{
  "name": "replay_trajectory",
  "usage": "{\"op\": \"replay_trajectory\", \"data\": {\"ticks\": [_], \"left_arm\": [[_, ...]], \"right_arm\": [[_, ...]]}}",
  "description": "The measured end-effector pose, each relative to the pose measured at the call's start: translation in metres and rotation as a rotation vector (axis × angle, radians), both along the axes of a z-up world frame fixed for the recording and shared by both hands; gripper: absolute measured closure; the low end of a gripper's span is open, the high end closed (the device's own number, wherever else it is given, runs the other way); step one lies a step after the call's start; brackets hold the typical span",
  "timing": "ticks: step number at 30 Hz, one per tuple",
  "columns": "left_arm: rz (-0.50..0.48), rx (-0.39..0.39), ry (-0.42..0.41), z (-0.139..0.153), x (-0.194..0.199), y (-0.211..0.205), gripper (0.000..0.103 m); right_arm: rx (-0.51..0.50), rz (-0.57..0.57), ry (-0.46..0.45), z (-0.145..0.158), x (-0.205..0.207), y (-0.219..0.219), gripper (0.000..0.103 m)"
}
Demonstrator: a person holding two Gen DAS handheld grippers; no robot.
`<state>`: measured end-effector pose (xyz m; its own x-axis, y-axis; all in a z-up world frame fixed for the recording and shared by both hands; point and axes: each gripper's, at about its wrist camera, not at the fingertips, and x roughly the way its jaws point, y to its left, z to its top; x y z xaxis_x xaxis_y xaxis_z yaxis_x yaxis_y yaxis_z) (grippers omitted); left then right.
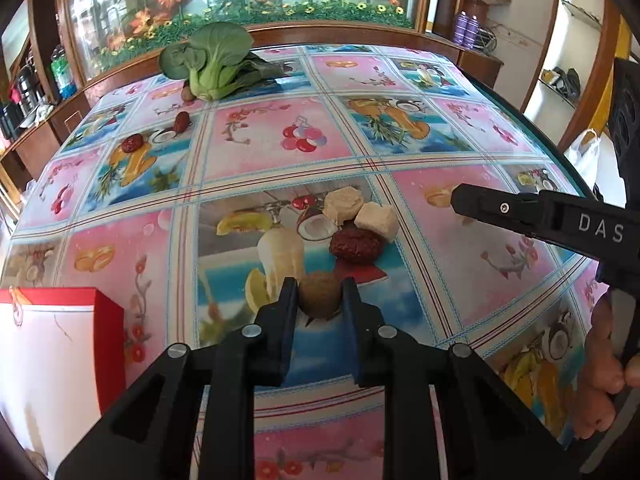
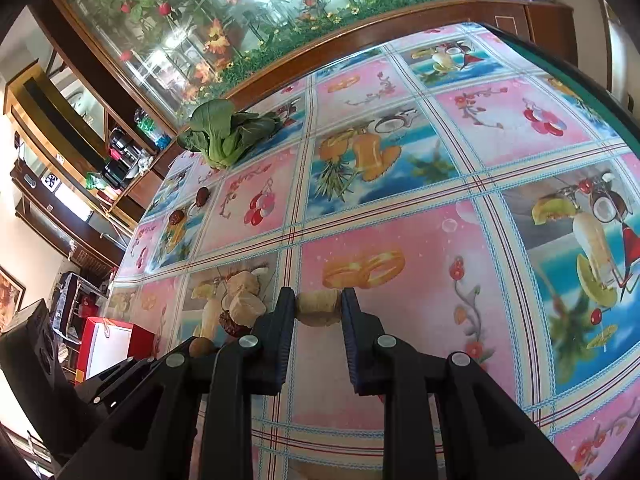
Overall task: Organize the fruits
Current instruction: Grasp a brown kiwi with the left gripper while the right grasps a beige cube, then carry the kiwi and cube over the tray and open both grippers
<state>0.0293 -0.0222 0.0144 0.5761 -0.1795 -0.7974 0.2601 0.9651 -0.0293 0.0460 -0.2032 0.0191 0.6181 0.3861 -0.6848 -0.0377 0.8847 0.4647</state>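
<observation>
Left gripper (image 1: 319,294), fingers clamped on brown kiwi (image 1: 320,294), light, softish, held across its middle; right gripper (image 2: 318,306), fingers clamped on pale chunk (image 2: 318,307), light, crumbly; fruit cluster (image 1: 356,224) at twelve o'clock on tabletop (image 1: 280,140).

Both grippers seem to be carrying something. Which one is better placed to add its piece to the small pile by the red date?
Left. The left gripper holds its brown fruit right beside the pile; the right gripper holds its pale chunk farther off.
</observation>
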Motion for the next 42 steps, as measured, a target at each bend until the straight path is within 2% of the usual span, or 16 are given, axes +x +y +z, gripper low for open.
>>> {"op": "replay_trajectory", "data": {"ticks": [7, 17, 26, 32, 37, 42], "left_arm": [[0.017, 0.004, -0.07, 0.025, -0.023, 0.005, 0.079], [0.07, -0.03, -0.165, 0.065, -0.082, 0.037, 0.079], [0.116, -0.061, -0.172, 0.069, -0.131, 0.071, 0.079], [0.127, -0.078, -0.203, 0.08, -0.155, 0.091, 0.079], [0.144, -0.099, -0.23, 0.085, -0.174, 0.114, 0.079], [0.191, -0.12, -0.245, 0.085, -0.187, 0.148, 0.079]], "right_arm": [[-0.007, 0.0, -0.051, 0.007, -0.004, 0.002, 0.081], [-0.087, 0.049, -0.237, 0.027, -0.026, 0.027, 0.081], [-0.132, -0.008, -0.226, 0.019, -0.027, 0.023, 0.081], [-0.138, -0.036, -0.231, 0.019, -0.046, 0.029, 0.081], [-0.121, -0.036, -0.28, 0.029, -0.073, 0.042, 0.081], [-0.048, 0.008, -0.298, 0.033, -0.102, 0.068, 0.081]]}}
